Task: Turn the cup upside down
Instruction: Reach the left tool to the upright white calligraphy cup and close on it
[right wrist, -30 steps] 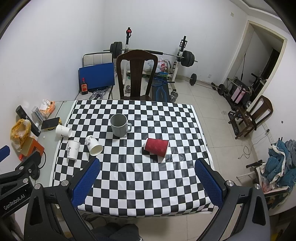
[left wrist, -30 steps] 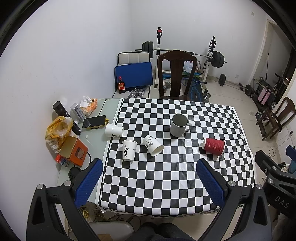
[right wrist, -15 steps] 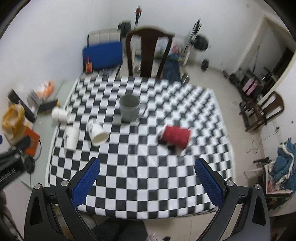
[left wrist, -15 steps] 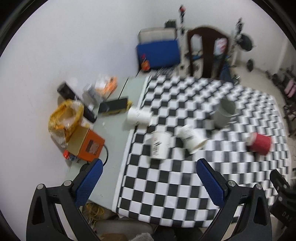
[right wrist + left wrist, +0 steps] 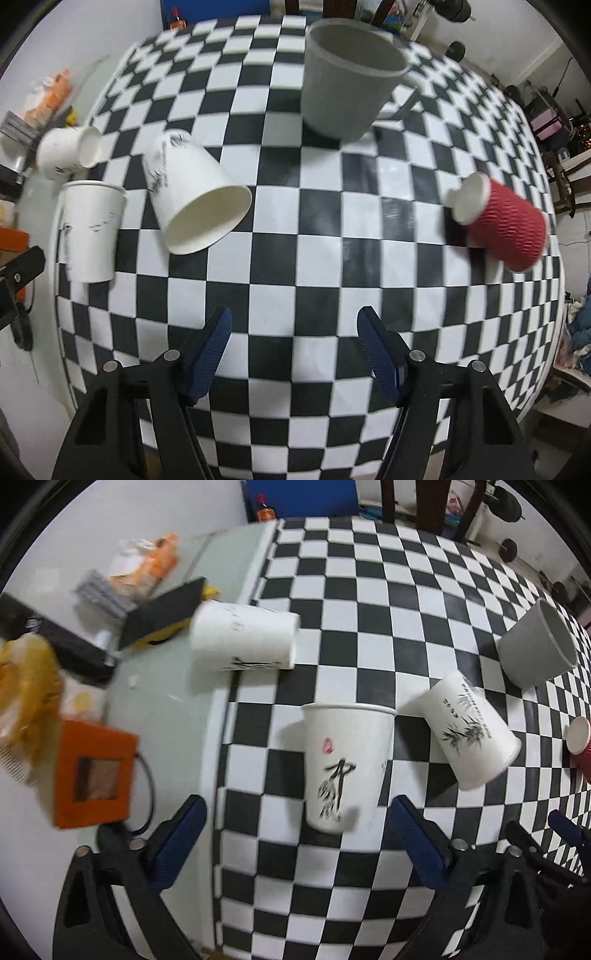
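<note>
I have the left gripper (image 5: 293,840) lined up on the upright cup (image 5: 345,766), which stands near the desk's (image 5: 369,590) left edge, mouth up, just ahead of my released fingers (image 5: 415,843) and not yet between them. I judge this the approach. To do it well I would come in level, close on the mid-wall gently so the paper does not buckle, lift clear, roll the wrist fully over, then set the rim down flat.

The right gripper (image 5: 293,349) hangs over bare checks, fingers (image 5: 214,350) spread and holding nothing. A tipped cup (image 5: 471,733) lies close on the right of my target and could get nudged. Another fallen cup (image 5: 243,640) lies at the left edge; the mug (image 5: 349,79) and red cup (image 5: 504,230) sit well apart. An orange box (image 5: 92,771) sits left, off the cloth.
</note>
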